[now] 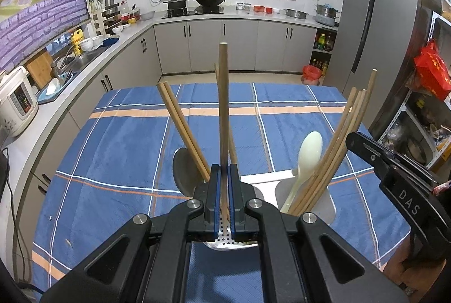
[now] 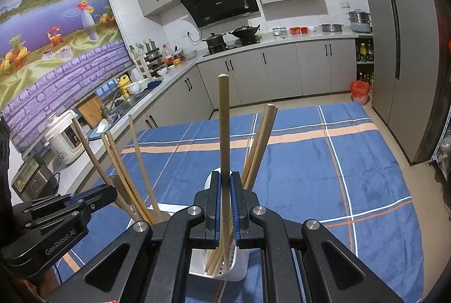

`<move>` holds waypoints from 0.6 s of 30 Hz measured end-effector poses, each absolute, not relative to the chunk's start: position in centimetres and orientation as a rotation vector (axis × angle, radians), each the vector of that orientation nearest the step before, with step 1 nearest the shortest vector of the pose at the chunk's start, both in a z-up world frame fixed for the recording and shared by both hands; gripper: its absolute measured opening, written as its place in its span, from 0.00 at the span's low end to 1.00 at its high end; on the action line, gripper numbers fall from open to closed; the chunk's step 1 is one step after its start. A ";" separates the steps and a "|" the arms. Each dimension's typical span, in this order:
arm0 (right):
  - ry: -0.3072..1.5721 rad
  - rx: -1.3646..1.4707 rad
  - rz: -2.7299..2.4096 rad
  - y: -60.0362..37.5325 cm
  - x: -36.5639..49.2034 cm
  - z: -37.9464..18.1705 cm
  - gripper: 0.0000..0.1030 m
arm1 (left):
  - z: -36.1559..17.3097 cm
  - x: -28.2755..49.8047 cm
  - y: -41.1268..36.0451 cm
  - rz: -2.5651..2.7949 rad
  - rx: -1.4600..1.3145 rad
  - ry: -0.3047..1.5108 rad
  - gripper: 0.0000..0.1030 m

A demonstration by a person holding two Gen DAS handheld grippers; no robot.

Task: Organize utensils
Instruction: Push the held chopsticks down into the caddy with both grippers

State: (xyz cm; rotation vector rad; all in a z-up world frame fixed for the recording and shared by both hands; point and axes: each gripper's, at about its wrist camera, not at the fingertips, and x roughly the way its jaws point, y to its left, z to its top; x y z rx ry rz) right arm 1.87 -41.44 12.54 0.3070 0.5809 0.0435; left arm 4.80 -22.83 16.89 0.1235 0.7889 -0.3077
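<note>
Between its blue pads, the left hand-held gripper (image 1: 224,190) pinched an upright chopstick (image 1: 223,111) over the white holder (image 1: 225,239); the right hand-held gripper (image 2: 224,198) pinched another chopstick (image 2: 224,133) above the holder's other compartment, on the blue-checked surface (image 1: 112,156).

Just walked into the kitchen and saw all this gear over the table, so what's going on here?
A person is sorting utensils with a handheld gripper in each hand. The left gripper is shut on one wooden chopstick, held upright over a white perforated utensil holder. The right gripper is likewise shut on another chopstick above the holder's other compartment. More chopsticks and a pale spoon already stand in the holder, on the blue plaid tablecloth.
</note>
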 end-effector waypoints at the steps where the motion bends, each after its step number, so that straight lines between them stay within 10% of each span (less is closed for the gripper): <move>1: 0.581 0.307 0.043 -41.4 1.9 12.5 0.07 | 16.8 4.9 -22.8 -0.307 0.123 0.791 0.04; 18: 0.609 0.303 0.042 -41.6 2.6 11.0 0.07 | 15.4 5.7 -22.6 -0.292 0.119 0.807 0.04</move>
